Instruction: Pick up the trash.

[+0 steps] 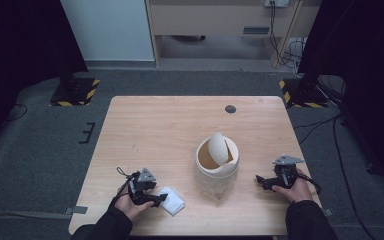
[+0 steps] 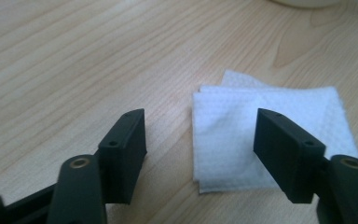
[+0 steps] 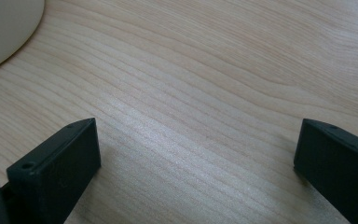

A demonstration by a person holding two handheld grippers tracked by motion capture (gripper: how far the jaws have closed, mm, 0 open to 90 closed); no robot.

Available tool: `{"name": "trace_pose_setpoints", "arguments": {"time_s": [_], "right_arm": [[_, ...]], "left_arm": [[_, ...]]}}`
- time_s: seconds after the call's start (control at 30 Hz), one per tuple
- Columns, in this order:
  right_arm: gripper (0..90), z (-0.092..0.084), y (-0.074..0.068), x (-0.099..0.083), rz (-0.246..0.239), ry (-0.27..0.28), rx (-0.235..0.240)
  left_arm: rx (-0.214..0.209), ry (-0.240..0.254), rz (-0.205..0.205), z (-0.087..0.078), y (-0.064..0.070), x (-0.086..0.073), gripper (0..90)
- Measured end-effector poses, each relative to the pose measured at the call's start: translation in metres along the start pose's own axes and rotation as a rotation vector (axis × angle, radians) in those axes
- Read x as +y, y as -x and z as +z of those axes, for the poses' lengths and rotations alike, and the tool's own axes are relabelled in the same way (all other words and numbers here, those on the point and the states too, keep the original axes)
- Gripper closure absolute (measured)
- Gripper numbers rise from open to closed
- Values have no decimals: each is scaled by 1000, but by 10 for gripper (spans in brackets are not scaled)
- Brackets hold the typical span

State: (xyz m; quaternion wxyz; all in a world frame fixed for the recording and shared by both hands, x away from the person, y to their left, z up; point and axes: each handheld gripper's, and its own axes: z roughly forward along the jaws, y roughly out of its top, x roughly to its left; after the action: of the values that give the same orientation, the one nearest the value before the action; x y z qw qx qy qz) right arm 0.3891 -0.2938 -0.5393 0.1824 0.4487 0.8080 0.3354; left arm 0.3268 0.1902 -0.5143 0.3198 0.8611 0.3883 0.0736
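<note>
A folded white paper napkin [image 1: 172, 201] lies flat on the wooden table [image 1: 155, 125] near its front edge. My left gripper [image 1: 161, 199] is low over the napkin's left side. In the left gripper view the napkin [image 2: 265, 135] lies partly between the two black jaws of my left gripper [image 2: 200, 135], one jaw above the bare wood and the other above the paper; the pads do not press on it. My right gripper [image 1: 261, 182] rests at the front right, and in the right gripper view it [image 3: 198, 149] stands wide open over bare wood.
A cream bin with a tilted swing lid [image 1: 217, 160] stands between the two hands, right of the napkin; its edge [image 3: 4, 28] shows at the upper left of the right gripper view. A dark round grommet [image 1: 230, 109] sits near the table's far edge.
</note>
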Motion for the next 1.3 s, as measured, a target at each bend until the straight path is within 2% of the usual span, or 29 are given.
{"name": "trace_pose_setpoints", "arguments": {"time_s": [0.13, 0.27, 0.3, 0.37, 0.43, 0.47, 0.57, 0.6, 0.8, 0.93, 1.0, 1.17, 1.2, 1.3], "right_arm": [[5, 0, 0, 0, 0, 0, 0], [5, 0, 0, 0, 0, 0, 0], [5, 0, 0, 0, 0, 0, 0], [5, 0, 0, 0, 0, 0, 0], [5, 0, 0, 0, 0, 0, 0], [5, 0, 0, 0, 1, 0, 0], [5, 0, 0, 0, 1, 0, 0], [5, 0, 0, 0, 0, 0, 0], [5, 0, 0, 0, 1, 0, 0], [5, 0, 0, 0, 0, 0, 1], [5, 0, 0, 0, 1, 0, 0], [5, 0, 0, 0, 0, 0, 1], [5, 0, 0, 0, 0, 0, 1], [5, 0, 0, 0, 0, 0, 1]], "left_arm": [[5, -4, 4, 1, 1, 0, 390], [11, -3, -8, 0, 3, 0, 511], [11, -8, -5, 0, 3, 1, 511], [11, -13, -8, 0, 6, 1, 613], [18, -25, -9, 0, 9, 2, 658], [21, -30, -16, 1, 11, 3, 658], [9, -44, -53, 1, 14, 5, 763], [2, -55, -54, 2, 15, 6, 819], [1, -63, -33, 0, 17, 10, 849], [-13, -6, -30, -6, 16, 13, 852], [-17, 39, -42, -10, 15, 15, 852], [-21, 104, -56, -18, 13, 16, 852], [-20, 132, -56, -21, 12, 17, 852], [-22, 152, -62, -24, 11, 17, 852]]}}
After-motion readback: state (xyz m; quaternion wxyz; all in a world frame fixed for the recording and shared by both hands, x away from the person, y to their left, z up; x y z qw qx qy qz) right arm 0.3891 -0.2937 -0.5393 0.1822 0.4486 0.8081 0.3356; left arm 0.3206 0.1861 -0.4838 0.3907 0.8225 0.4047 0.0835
